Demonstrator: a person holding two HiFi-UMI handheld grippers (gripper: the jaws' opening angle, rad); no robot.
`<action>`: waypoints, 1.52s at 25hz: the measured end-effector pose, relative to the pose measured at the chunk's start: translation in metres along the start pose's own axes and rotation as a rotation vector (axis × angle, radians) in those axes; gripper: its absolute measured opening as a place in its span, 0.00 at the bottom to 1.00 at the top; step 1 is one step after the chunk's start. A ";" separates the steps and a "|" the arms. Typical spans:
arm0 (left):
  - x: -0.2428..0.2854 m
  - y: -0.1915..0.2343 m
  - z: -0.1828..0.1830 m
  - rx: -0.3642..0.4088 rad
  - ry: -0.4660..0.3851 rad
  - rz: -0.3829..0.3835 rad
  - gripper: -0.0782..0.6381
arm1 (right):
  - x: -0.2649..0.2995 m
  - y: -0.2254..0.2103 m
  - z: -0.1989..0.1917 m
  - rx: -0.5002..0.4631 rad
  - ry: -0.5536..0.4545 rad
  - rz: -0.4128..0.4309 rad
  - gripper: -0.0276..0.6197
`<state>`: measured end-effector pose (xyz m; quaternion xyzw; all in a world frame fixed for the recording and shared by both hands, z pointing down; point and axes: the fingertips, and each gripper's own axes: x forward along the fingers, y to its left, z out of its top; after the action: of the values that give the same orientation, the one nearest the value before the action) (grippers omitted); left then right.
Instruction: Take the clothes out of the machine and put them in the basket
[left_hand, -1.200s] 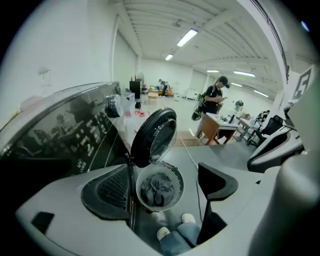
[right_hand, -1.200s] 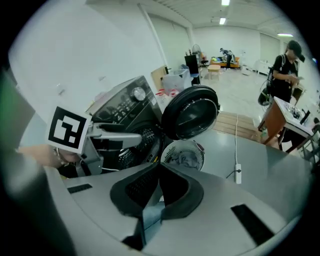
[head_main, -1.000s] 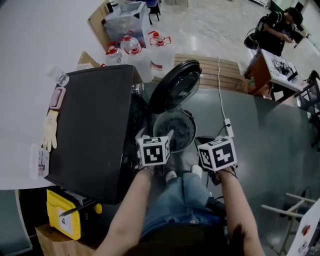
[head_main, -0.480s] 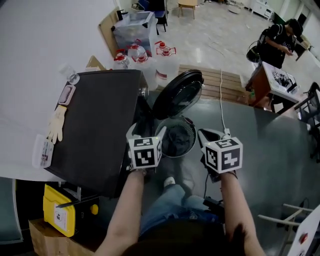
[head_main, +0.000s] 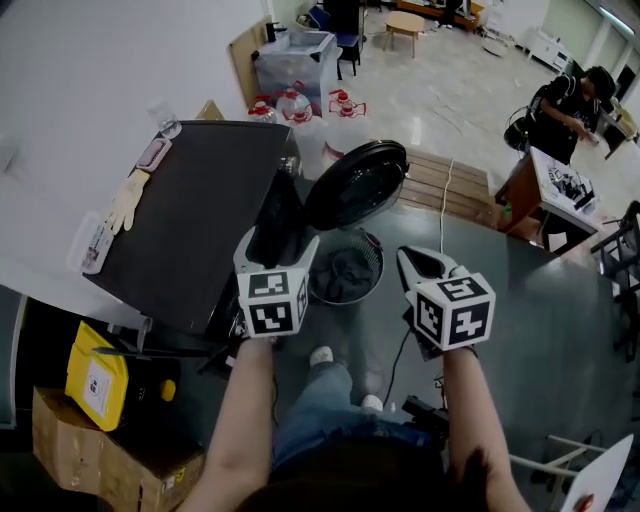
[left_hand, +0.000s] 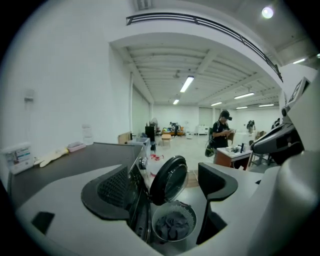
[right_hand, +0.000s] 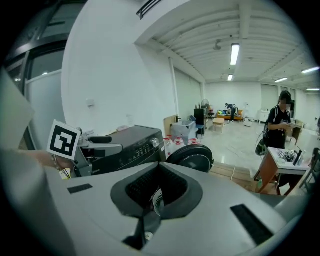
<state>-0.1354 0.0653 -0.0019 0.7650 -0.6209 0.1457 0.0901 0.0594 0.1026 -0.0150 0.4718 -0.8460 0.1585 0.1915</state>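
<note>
The left gripper (head_main: 281, 246) is held up in front of the black washing machine (head_main: 195, 225). Its two jaws are spread wide apart, and nothing is caught between them. In the left gripper view, the basket (left_hand: 190, 216) is seen far down past the open jaws. The right gripper (head_main: 410, 258) is held up beside the left one, and the two are kept apart. Its jaws are squeezed together, and nothing is gripped in them. The round door (head_main: 356, 184) of the machine is swung open. The pale round basket is set on the grey floor (head_main: 520, 300), right under the door and close to the front of the machine. A pile of dark clothes (head_main: 341, 273) is seen lying inside the basket. A pale glove (head_main: 127, 201) is laid flat on top of the machine, near its far edge. Big water jugs (head_main: 300, 106) are stood behind the machine. A person (head_main: 570, 100) is seen far off, by a table.
</note>
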 end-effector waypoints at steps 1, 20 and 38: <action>-0.010 -0.004 0.002 0.006 -0.009 0.014 0.72 | -0.010 0.002 0.000 -0.018 -0.014 0.012 0.05; -0.185 -0.093 0.057 0.205 -0.275 0.093 0.64 | -0.182 0.021 0.021 -0.230 -0.414 -0.015 0.05; -0.227 -0.057 0.122 0.287 -0.430 0.043 0.11 | -0.211 0.066 0.074 -0.371 -0.490 -0.112 0.05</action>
<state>-0.1082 0.2479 -0.1906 0.7700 -0.6148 0.0679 -0.1565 0.0915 0.2581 -0.1859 0.4987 -0.8542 -0.1279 0.0731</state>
